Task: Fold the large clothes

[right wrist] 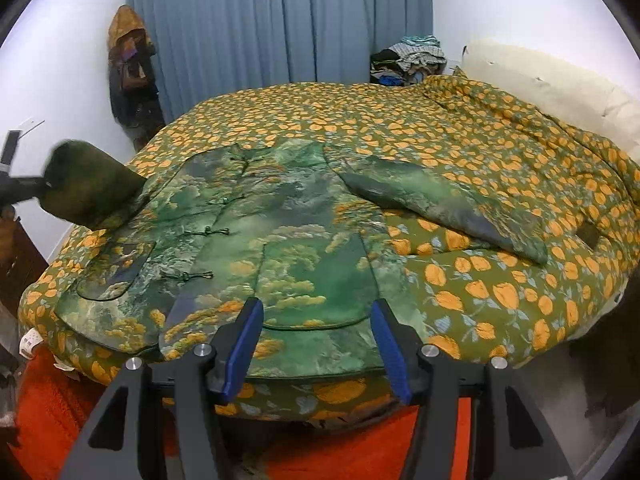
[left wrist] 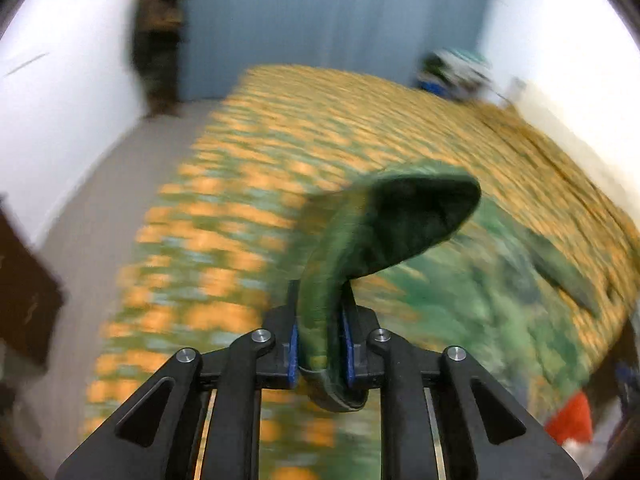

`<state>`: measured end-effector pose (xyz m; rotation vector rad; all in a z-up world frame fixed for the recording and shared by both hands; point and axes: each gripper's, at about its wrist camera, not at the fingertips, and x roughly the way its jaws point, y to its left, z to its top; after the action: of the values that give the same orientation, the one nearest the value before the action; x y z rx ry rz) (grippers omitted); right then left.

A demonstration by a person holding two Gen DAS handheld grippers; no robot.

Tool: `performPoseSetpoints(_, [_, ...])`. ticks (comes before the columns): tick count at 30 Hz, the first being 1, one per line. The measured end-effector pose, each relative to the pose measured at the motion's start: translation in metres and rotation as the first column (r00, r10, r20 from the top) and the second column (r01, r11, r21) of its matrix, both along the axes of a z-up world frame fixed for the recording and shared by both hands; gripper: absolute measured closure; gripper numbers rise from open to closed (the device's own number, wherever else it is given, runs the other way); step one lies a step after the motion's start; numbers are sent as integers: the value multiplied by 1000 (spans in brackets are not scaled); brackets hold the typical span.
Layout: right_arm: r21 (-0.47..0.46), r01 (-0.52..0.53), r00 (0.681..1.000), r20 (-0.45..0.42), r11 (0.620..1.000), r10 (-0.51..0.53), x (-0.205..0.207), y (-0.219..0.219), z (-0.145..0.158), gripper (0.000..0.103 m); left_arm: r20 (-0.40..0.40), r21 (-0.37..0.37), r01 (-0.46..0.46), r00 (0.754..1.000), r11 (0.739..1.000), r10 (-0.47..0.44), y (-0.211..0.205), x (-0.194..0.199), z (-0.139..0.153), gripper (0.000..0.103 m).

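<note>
A green padded jacket (right wrist: 280, 232) with knot buttons lies face up on the bed's orange-flowered cover (right wrist: 500, 280). Its right sleeve (right wrist: 440, 200) lies spread out to the right on the cover. My left gripper (left wrist: 320, 320) is shut on the cuff of the other sleeve (left wrist: 400, 220), which is lifted off the bed with its dark opening showing. In the right wrist view that lifted sleeve (right wrist: 88, 184) hangs at the left edge of the bed, off the left gripper (right wrist: 16, 192). My right gripper (right wrist: 316, 308) stands open above the jacket's near hem, with nothing between its pads.
A pile of clothes (right wrist: 412, 60) sits in the far corner by the blue curtain (right wrist: 280, 20). Garments hang on the left wall (right wrist: 128, 68). A cream headboard (right wrist: 540, 80) runs along the right. An orange rug (right wrist: 360, 452) lies before the bed. Dark furniture (left wrist: 24, 292) stands at the left.
</note>
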<state>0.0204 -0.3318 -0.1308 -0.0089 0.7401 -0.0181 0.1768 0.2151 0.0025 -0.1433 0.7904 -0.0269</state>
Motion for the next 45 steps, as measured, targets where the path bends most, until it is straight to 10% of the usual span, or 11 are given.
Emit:
performPoseSetpoints(4, [14,-22,1000,-4,1000,22,6,5,-1,46,-16,-6,-327,945,945,327,106,-18,-14,76])
performPoseSetpoints(8, [40,2,1000,-25,999,-1,11,-8,-3,46,-82,73,-443,890,894,448,137,-45,-53,77])
performPoseSetpoints(11, [19,31,998,-61,999,-30,19,-29,-8,46,-152,65,-382,909,922,387,118,-64,-83,59])
performPoseSetpoints(13, [-18,39,995,-91,999,-41,27,-42,-14,38,-181,17,-301,937,953,299,86,-75,-96,30])
performPoseSetpoints(16, [-42,31,985,-167,999,-38,43,-66,-31,37,-242,-145,-102,968,984,64,25,-79,-120,19])
performPoseSetpoints(25, [207,87,921,-390,974,1,84,-132,-105,37,-402,-315,103,886,944,-231,-75,-45,-184,21])
performPoseSetpoints(28, [284,63,917,-395,957,57,90,-130,-118,43,-395,-360,99,885,928,-248,-78,-42,-186,69])
performPoseSetpoints(31, [245,35,923,-379,969,63,86,-119,-114,80,-362,-360,141,890,922,-277,-80,-50,-178,82])
performPoseSetpoints(41, [131,9,931,-362,991,39,60,-103,-99,87,-371,-233,225,879,946,-300,-91,-92,-170,75])
performPoseSetpoints(45, [89,37,940,-341,995,-5,62,-102,-97,60,-348,-138,218,903,966,-253,-90,-92,-153,51])
